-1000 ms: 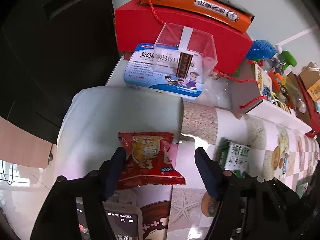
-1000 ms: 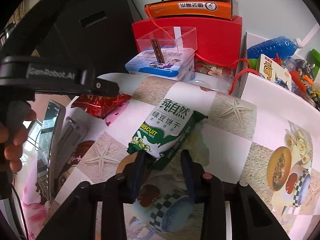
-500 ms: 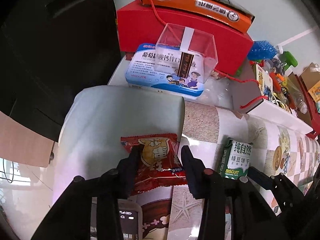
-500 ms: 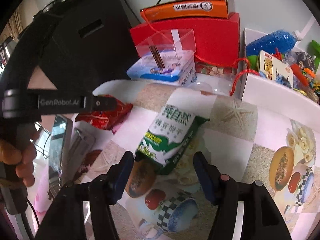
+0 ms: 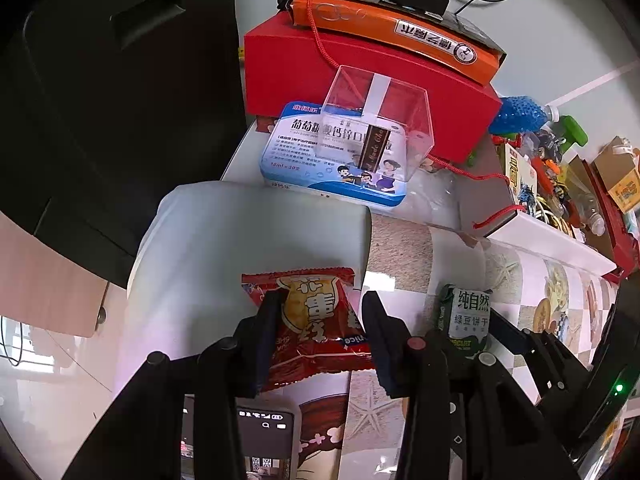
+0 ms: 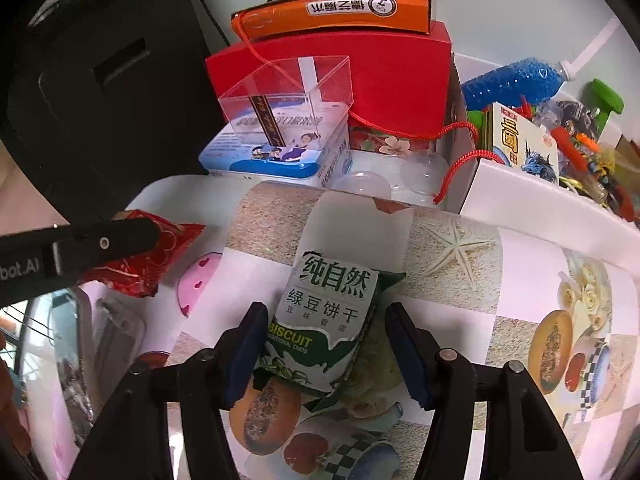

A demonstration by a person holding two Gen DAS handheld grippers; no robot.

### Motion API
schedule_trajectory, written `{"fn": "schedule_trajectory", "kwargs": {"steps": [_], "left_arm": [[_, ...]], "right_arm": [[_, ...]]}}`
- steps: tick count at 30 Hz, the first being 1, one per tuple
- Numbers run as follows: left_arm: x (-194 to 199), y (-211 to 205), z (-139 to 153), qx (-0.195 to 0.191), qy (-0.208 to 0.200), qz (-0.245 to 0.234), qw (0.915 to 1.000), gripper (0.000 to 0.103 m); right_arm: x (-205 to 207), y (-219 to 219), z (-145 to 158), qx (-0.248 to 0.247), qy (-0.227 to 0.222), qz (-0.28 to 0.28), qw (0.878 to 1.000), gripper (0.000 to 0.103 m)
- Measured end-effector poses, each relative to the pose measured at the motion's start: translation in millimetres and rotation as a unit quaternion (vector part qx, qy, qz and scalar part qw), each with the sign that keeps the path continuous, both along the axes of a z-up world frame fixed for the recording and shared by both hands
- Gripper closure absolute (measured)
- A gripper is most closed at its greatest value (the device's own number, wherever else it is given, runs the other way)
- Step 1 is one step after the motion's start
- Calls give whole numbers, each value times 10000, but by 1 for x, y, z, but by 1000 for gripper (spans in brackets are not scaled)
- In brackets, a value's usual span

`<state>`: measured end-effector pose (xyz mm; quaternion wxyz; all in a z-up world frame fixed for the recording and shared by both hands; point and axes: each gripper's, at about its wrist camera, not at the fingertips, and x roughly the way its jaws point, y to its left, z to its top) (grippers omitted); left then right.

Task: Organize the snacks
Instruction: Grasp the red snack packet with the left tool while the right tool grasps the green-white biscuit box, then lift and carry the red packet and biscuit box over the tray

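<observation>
Crinkled red foil snack packet with a yellow panel and red characters, lying flat at the edge of the patterned cloth. Green-and-white biscuit pack, a soft plastic pouch printed "BISCUIT", lying face up beside it, its top end pointing away.

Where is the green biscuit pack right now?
In the right wrist view the green biscuit pack lies on the patterned tablecloth, between the right gripper's fingers, right of the red snack packet.

The phone is cut off by the bottom edge, its screen too blurry to read, and the toys in the white box are a tiny jumble.
</observation>
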<state>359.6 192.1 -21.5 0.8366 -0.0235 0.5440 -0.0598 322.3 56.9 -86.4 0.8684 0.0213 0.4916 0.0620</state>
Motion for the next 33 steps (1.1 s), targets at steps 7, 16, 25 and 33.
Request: {"fn": "schedule_trajectory", "kwargs": {"steps": [7, 16, 25, 33], "left_arm": [[0, -2, -1, 13, 13, -18, 10000, 60], [-3, -8, 3, 86, -23, -143, 9999, 62], [-12, -14, 17, -59, -74, -166, 9998, 62], [-47, -26, 49, -372, -538, -167, 9977, 62]], "right_arm": [[-4, -6, -1, -273, 22, -4, 9996, 59], [-25, -27, 3, -178, 75, -43, 9998, 60], [-60, -62, 19, 169, 28, -192, 9997, 60], [-101, -91, 48, 341, -231, -340, 9986, 60]]}}
